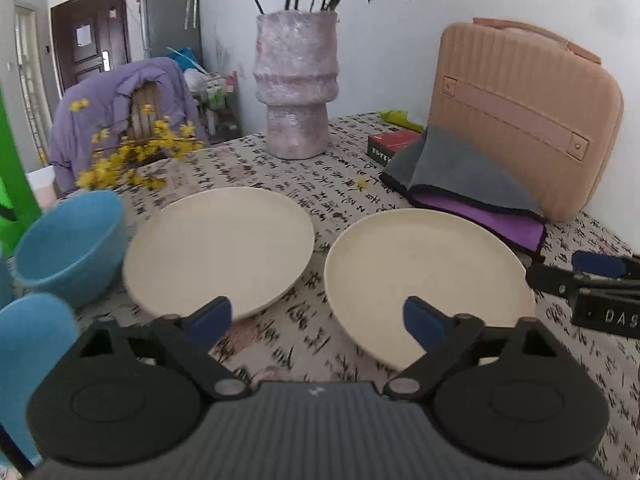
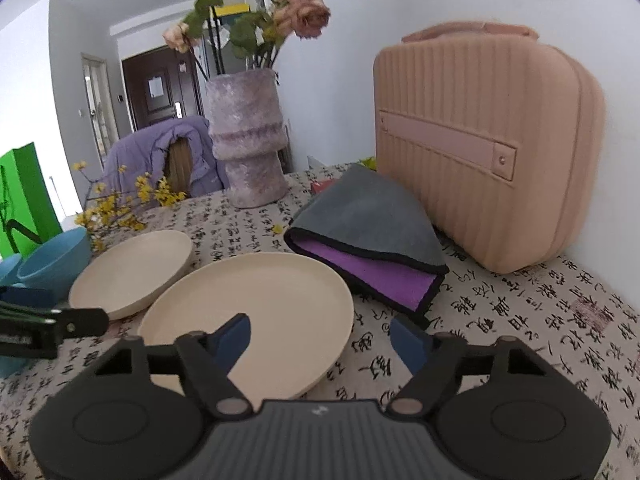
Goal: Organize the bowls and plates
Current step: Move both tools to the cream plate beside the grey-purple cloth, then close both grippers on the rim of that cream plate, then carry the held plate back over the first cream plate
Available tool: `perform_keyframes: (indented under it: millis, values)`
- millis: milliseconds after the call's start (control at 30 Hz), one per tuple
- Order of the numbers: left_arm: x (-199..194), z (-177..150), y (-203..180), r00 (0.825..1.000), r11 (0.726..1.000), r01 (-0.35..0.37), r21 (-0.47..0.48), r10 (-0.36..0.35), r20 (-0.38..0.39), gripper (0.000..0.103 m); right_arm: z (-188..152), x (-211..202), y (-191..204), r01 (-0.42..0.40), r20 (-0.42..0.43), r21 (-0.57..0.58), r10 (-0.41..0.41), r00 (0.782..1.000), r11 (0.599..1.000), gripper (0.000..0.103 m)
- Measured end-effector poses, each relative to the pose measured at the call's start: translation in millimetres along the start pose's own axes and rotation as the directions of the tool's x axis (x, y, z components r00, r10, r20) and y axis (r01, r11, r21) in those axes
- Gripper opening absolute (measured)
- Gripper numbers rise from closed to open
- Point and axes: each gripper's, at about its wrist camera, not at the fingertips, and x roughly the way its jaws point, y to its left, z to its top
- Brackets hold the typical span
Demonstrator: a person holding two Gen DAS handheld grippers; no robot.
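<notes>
**A:** Left wrist view first. What's in front of you?

**B:** My left gripper (image 1: pixel 318 320) is apart, nothing between the pads. It points down at the bare tablecloth (image 1: pixel 280 168) in the gap between the two cream plates. Left plate (image 1: pixel 218 246) lies ahead-left, its near rim just beside my left finger. Right plate (image 1: pixel 424 276) is ahead-right, its near rim passing behind my right finger. Two blue bowls further left: far one (image 1: pixel 70 244) just beside the left plate, near one (image 1: pixel 34 356) at the frame edge.

**A:** Right wrist view?

**B:** My right gripper (image 2: pixel 320 340) is apart too, empty. It straddles the right plate's (image 2: pixel 248 316) near-right rim: left finger over the plate's inside, right finger over the cloth outside. The other plate (image 2: pixel 132 272) lies beyond, further left; my left gripper's tip (image 2: pixel 76 322) shows at its near edge.

**A:** Which hand takes which?

**B:** My read: right hand is already lined up on the right plate's rim; left is nearer the left plate and the bowls. Both tilt forward and down at a shallow angle. Plates are round, so no axis to match, only the rim.
</notes>
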Motion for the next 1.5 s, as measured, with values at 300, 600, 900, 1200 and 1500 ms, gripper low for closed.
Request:
perform_keyframes:
  millis: [300,600,900,1200,1500]
  values:
    - [58.0,10.8,3.1,0.995,0.999,0.008,-0.035,-0.012,-0.096,0.047,9.3,41.8,-6.4,0.011,-0.086,0.000,-0.011,0.996,1.000,0.037]
    - [78.8,4.4,7.4,0.987,0.994,0.062,-0.095,-0.075,-0.144,0.012,8.6,63.8,-16.9,0.001,-0.144,0.038,0.005,0.990,0.999,0.014]
    - [77.4,3.4,7.4,0.988,0.992,0.065,-0.108,-0.079,-0.132,0.011,4.4,69.6,-20.7,-0.013,-0.159,0.075,0.025,0.987,0.997,0.009]
    - [51.1,4.8,4.4,0.992,0.993,0.052,-0.102,-0.063,-0.111,0.011,10.3,43.2,-12.9,-0.009,-0.124,0.037,0.013,0.992,0.999,0.009]
    - [-5.7,-3.1,10.0,0.997,0.993,-0.007,-0.121,-0.003,-0.083,0.011,6.4,-1.1,7.3,-0.061,-0.100,0.015,0.063,0.993,0.998,0.009]
